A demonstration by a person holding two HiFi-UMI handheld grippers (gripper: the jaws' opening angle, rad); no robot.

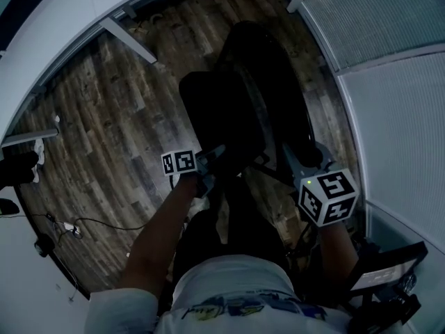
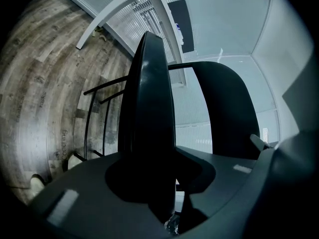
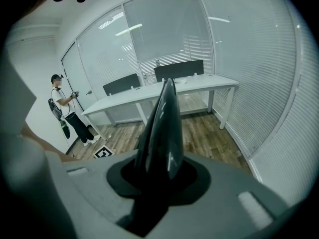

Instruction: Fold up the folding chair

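Note:
The black folding chair stands on the wood floor just in front of me. In the head view its seat panel is on the left and its backrest on the right. My left gripper is shut on the seat panel's near edge. The left gripper view shows that panel edge-on between the jaws of my left gripper, with the backrest behind it and thin metal legs on the left. My right gripper is shut on the backrest's edge. That panel rises edge-on from my right gripper.
Glass walls with blinds close in on the right. White table legs and cables lie to the left. A long white table, a standing person and a floor marker are beyond the chair.

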